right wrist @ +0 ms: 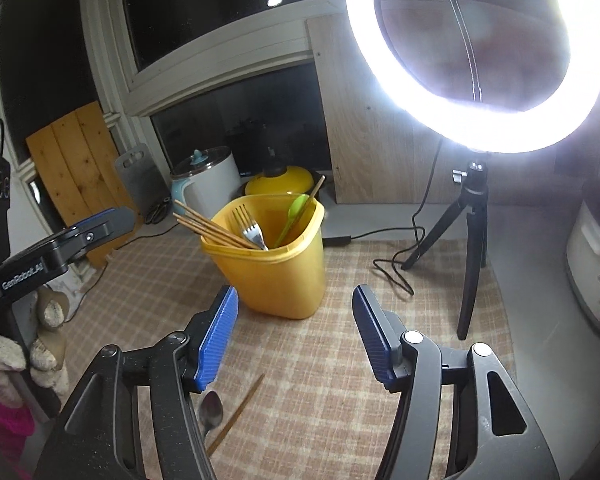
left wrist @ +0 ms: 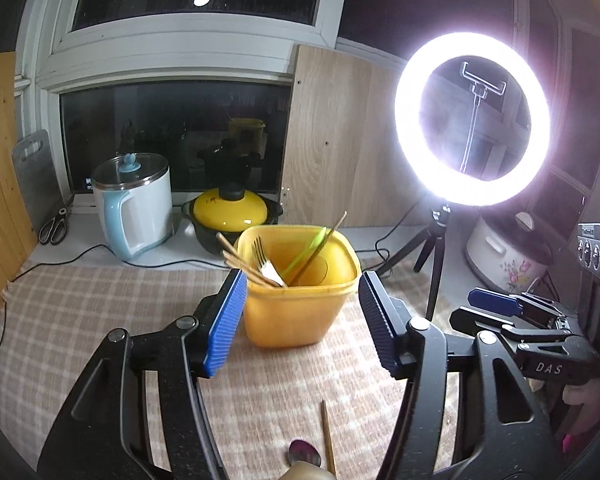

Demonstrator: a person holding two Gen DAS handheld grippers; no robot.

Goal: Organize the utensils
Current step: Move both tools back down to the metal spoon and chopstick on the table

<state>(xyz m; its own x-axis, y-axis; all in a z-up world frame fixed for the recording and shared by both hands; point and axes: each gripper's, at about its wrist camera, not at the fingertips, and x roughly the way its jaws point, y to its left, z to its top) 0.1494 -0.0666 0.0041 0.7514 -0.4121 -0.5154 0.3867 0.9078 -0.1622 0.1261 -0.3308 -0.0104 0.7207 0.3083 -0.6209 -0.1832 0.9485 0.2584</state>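
Observation:
A yellow plastic tub (left wrist: 300, 316) (right wrist: 276, 280) stands on the checked cloth, holding several wooden chopsticks (left wrist: 246, 266), a metal fork (left wrist: 266, 264) and a green spoon (left wrist: 306, 250). My left gripper (left wrist: 302, 280) is open, and the tub stands just beyond its blue pads (left wrist: 224, 320), untouched. My right gripper (right wrist: 295, 292) is open too, with nothing between its pads, a little short of the tub. A metal spoon (right wrist: 212, 408) (left wrist: 304, 452) and a single chopstick (right wrist: 240, 412) (left wrist: 327, 436) lie loose on the cloth below both grippers. Each gripper appears at the edge of the other's view.
A lit ring light (left wrist: 472, 120) on a black tripod (right wrist: 472, 248) stands right of the tub, its cable (right wrist: 396, 268) trailing over the cloth. Behind the tub are a white kettle (left wrist: 134, 208), a yellow-lidded pot (left wrist: 230, 212) and scissors (left wrist: 54, 226). A flowered cooker (left wrist: 504, 256) sits far right.

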